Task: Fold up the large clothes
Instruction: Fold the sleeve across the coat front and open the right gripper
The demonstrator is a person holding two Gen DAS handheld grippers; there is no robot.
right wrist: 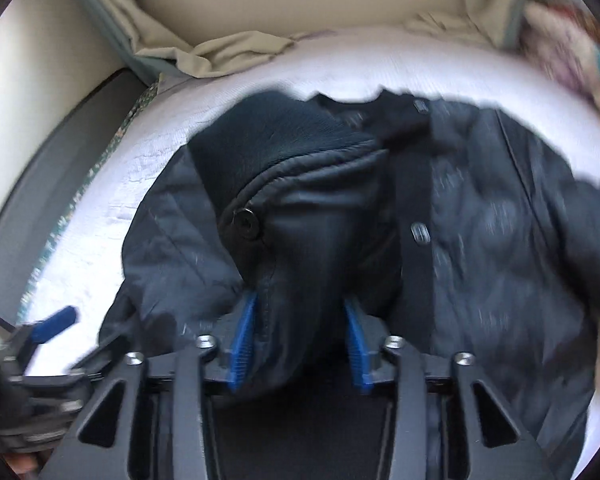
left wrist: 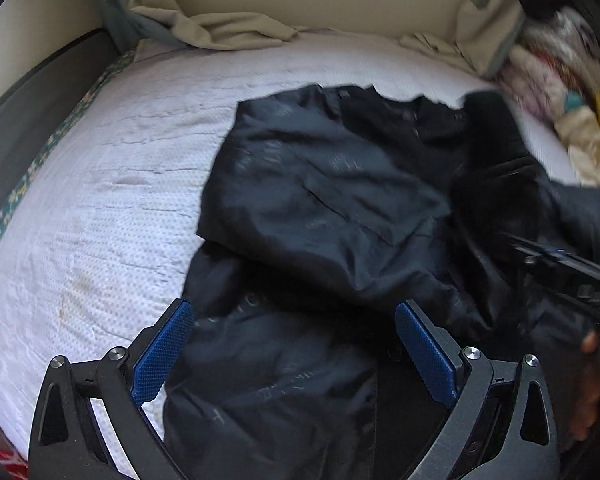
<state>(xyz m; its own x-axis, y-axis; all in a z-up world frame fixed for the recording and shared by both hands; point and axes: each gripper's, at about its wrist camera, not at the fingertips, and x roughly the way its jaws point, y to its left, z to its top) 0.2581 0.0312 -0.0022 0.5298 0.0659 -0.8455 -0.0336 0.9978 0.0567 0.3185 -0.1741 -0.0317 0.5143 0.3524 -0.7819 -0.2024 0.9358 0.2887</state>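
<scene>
Black stuff: dark quilted nylon jacket (left wrist: 324,200) with snap buttons, spread on the white textured mattress (left wrist: 100,184), collar toward the far end, one side flap already lying over the body.
Right claw: my right gripper (right wrist: 300,336) has the sleeve end (right wrist: 300,208) with its ribbed knit cuff bunched between the blue pads; I read that as gripped, though the pads sit fairly far apart around a thick wad.
Left claw: my left gripper (left wrist: 296,344) is spread wide over the lower jacket, nothing pinched.
Could go wrong: slick nylon plus a fat bunch means the sleeve could slide out mid-swing. If I drag instead of lift, the folded flap probably shifts too.
Also: both claws are near each other, so crossing over the jacket risks a bump.
Right view only: snap placket (right wrist: 420,234) and the cuff up close.
Left view only: the whole folded flap, bare mattress on the left, rumpled beige sheet (left wrist: 228,28) at the head.
</scene>
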